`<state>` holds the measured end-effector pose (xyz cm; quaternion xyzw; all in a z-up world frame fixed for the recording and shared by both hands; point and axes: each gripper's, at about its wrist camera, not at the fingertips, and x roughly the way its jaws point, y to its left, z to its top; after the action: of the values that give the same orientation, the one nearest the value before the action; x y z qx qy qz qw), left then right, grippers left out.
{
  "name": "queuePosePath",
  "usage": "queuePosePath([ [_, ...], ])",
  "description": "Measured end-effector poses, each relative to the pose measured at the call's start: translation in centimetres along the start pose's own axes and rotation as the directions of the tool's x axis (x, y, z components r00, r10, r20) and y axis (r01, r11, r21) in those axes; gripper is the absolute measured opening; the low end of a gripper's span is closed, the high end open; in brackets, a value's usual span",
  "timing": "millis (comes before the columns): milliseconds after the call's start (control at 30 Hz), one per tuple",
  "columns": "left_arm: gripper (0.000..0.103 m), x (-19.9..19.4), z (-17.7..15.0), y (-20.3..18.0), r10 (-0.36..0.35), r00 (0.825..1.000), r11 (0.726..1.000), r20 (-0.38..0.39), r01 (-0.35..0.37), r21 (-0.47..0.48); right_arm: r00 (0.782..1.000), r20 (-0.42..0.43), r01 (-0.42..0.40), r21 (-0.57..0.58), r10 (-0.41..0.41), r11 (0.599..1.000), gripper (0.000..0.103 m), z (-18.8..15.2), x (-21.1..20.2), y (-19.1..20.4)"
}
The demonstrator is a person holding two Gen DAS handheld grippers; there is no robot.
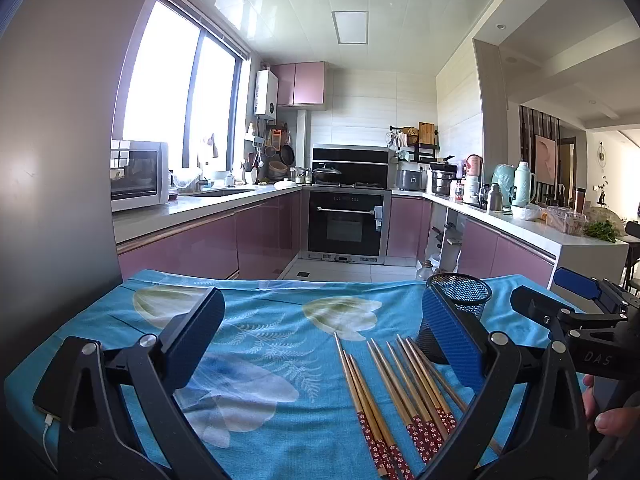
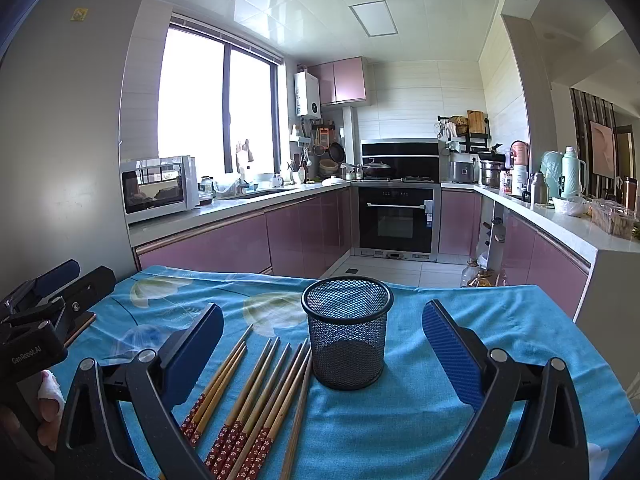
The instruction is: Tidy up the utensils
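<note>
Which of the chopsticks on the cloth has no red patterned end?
The plain chopstick at the right edge of the row, nearest the mesh cup. It is bare wood at its near end, while the others end in red flowered handles.

Chopsticks (image 1: 404, 404) decorated ends cut off by bottom edge; mesh holder (image 1: 460, 312) partly hidden behind tong pad; phone (image 1: 48, 392) perhaps, mostly hidden.

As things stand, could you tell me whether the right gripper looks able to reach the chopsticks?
Probably yes: the right gripper is open, and the chopsticks lie uncovered on the cloth, left of the mesh cup.
</note>
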<state>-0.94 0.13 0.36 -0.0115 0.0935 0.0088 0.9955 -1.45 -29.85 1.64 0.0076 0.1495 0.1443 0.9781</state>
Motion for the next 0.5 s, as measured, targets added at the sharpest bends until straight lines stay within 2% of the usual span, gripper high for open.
queuePosePath([
  [500, 0.098, -0.09, 0.03, 0.04, -0.001, 1.000, 1.000, 0.000, 0.001, 0.000, 1.000, 0.001, 0.002, 0.002, -0.002, 1.000, 0.096, -0.03, 0.01, 0.02],
])
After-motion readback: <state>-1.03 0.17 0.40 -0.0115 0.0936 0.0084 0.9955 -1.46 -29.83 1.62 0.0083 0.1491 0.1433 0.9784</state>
